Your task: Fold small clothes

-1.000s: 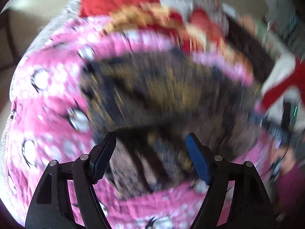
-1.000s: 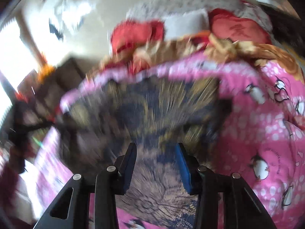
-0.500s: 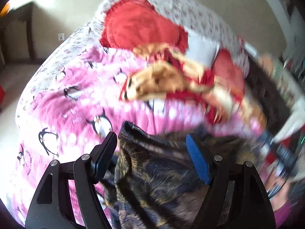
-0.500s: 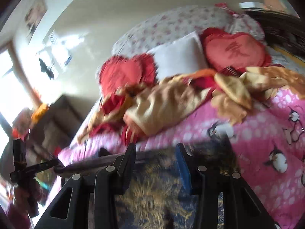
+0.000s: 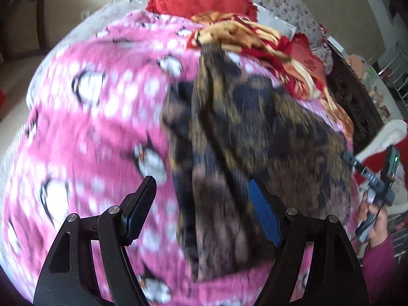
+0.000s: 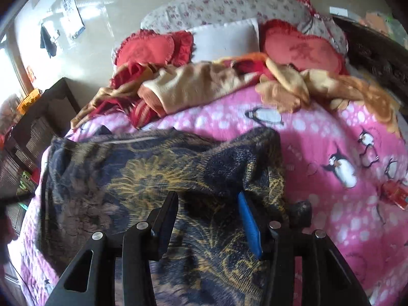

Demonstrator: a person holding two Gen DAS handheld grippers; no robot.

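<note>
A dark navy garment with a gold pattern lies rumpled on the pink penguin bedspread. It also shows in the right wrist view, spread wide with a bunched right edge. My left gripper is open and empty just above the garment's near left part. My right gripper is open and empty low over the garment's near part; its blue pad sits by the bunched fold. The other gripper and the hand holding it show at the right of the left wrist view.
A pile of tan and red clothes lies at the far side of the bedspread. Red heart cushions and a white pillow stand behind it. A dark cabinet stands left of the bed.
Both grippers swung up toward the pillows and back down over the garment. The garment now lies rumpled, narrower in the left wrist view. Both grippers stay open.
</note>
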